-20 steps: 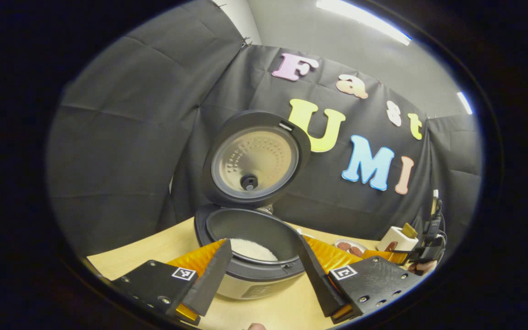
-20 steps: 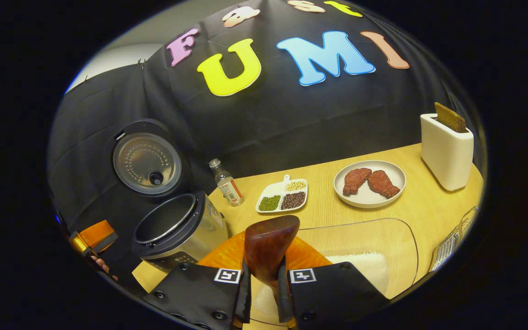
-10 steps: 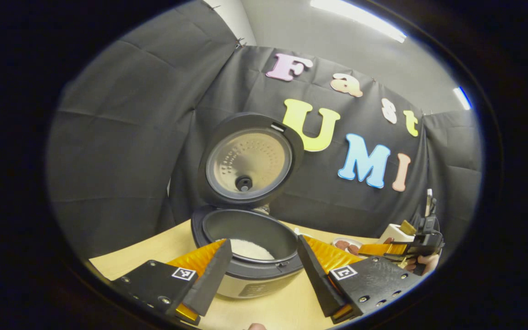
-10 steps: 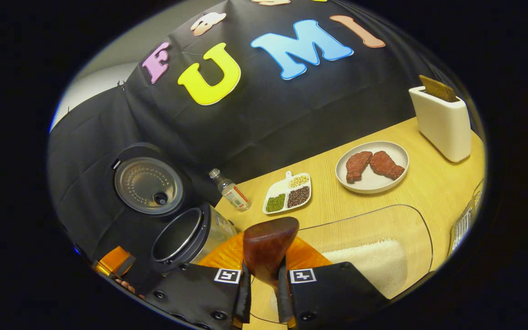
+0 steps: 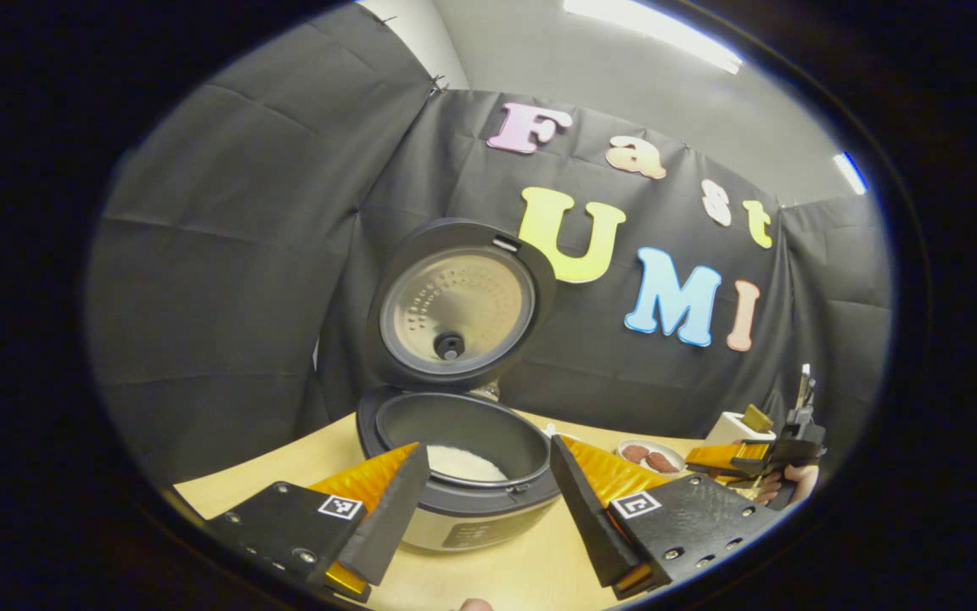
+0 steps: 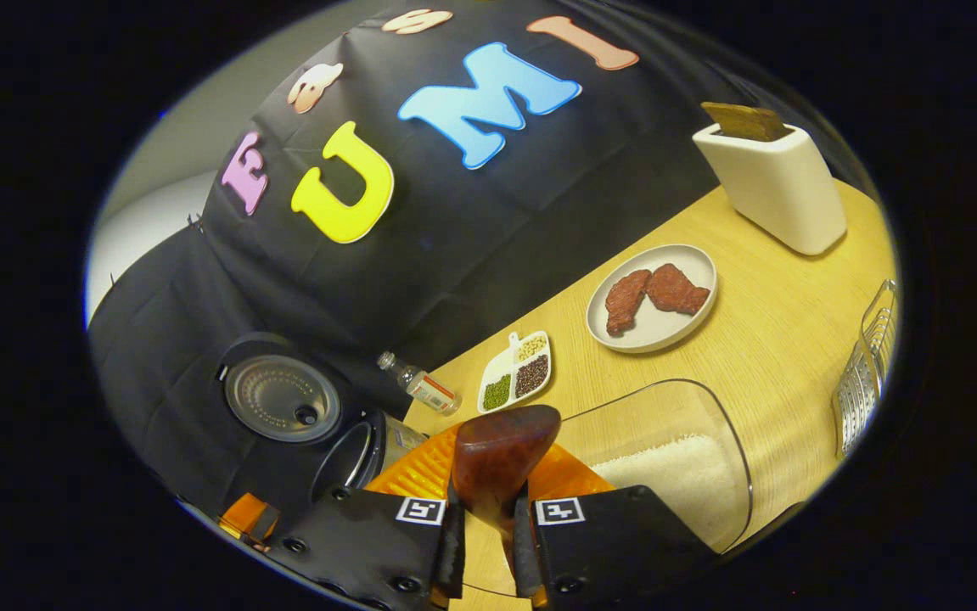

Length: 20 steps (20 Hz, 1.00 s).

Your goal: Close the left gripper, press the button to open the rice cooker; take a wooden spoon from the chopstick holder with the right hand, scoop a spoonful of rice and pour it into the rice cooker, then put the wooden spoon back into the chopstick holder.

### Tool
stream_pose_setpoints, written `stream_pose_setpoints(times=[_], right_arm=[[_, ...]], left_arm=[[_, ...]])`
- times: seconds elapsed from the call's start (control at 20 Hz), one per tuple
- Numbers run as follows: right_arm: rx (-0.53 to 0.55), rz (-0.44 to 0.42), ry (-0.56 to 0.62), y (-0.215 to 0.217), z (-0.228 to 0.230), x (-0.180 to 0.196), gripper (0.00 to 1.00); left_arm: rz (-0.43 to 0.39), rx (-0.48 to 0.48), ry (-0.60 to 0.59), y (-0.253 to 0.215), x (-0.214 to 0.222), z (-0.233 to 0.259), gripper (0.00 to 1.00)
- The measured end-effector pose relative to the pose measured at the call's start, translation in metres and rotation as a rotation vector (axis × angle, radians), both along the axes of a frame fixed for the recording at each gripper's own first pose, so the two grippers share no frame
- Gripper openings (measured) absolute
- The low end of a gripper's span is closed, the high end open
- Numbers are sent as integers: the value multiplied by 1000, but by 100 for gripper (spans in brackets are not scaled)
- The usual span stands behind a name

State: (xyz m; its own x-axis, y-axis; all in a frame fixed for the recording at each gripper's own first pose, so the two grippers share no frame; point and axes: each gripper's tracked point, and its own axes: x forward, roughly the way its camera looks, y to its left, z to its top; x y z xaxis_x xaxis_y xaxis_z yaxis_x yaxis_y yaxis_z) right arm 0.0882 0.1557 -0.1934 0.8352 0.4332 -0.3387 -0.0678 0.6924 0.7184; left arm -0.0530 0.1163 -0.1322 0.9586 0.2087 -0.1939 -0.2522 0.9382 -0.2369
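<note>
Black cloth walls enclose a pale wooden worktop. In the left gripper view the rice cooker stands at 12 o'clock from the left hand-held gripper, lid raised upright, with white rice visible in the pot. The fingers of this hand-held gripper are spread wide and hold nothing.

In the right gripper view the right hand-held gripper is clamped on the wooden spoon, both fingers pressing the neck just below the bowl; the bowl points up toward 12 o'clock. A clear container holding rice lies just beyond, at about 1 o'clock. The rice cooker sits at 10 o'clock. Farther off:

- small bottle and divided dish at 12 o'clock
- plate with two pieces of meat at 1 o'clock
- white holder at 2 o'clock

Handling, as a judgement: the spoon is stiff, light and smooth, so it may rotate between the fingers. Grip near the neck gives control of the bowl. Loose rice spills readily; keep the bowl level in transit. The spoon bowl looks empty
</note>
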Motion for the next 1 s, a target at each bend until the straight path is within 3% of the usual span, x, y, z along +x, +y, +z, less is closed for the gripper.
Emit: stream_pose_setpoints(times=[0.5,1.0], right_arm=[[240,-155,66,-61,2,10,24],[422,-232,114,-66,15,29,24]], left_arm=[[0,97,12,-16,6,5,89],[44,117,14,5,-10,2,90]])
